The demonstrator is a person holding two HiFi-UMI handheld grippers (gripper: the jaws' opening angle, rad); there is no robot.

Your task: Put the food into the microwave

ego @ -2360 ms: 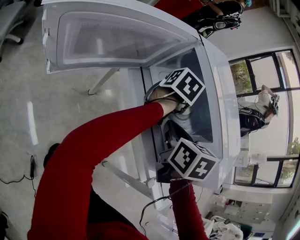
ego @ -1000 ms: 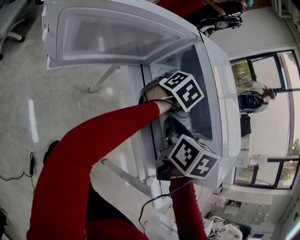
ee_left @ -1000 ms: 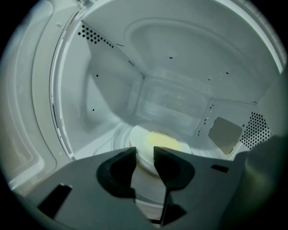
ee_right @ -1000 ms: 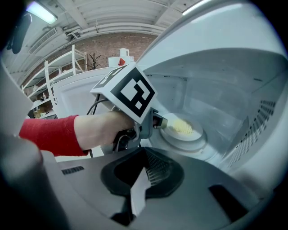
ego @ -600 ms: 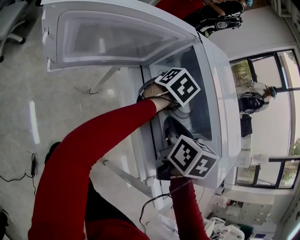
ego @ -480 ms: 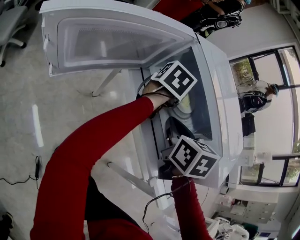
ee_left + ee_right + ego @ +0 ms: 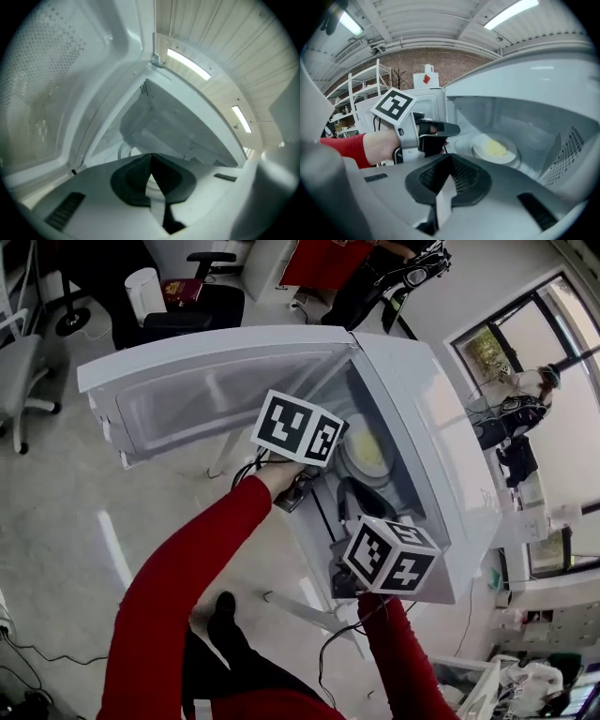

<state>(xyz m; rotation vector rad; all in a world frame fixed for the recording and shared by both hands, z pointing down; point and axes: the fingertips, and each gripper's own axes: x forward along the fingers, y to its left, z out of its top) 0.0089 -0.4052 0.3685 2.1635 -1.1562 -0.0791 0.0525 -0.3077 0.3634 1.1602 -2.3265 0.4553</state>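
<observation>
A white plate of yellow food point(image 7: 366, 454) point(image 7: 494, 149) rests on the turntable inside the open white microwave point(image 7: 427, 418). My left gripper point(image 7: 452, 129) point(image 7: 151, 160) is shut and empty. It hovers just outside the cavity mouth, to the left of the plate, with its marker cube point(image 7: 298, 427) above it. It looks into the cavity, where only the plate's rim point(image 7: 127, 152) shows. My right gripper point(image 7: 450, 160) is shut on nothing at the microwave's near corner and points at the plate; its cube point(image 7: 389, 557) covers it in the head view.
The microwave door point(image 7: 216, 395) point(image 7: 51, 79) stands swung wide open to the left. An office chair point(image 7: 23, 371) is at the far left, a black chair point(image 7: 197, 301) behind the door, and people point(image 7: 394, 273) stand at the back. Windows point(image 7: 525, 371) are on the right.
My left gripper has drawn back out of the cavity toward the left and its jaws have closed. The plate stays inside on the turntable. The head view has tilted up.
</observation>
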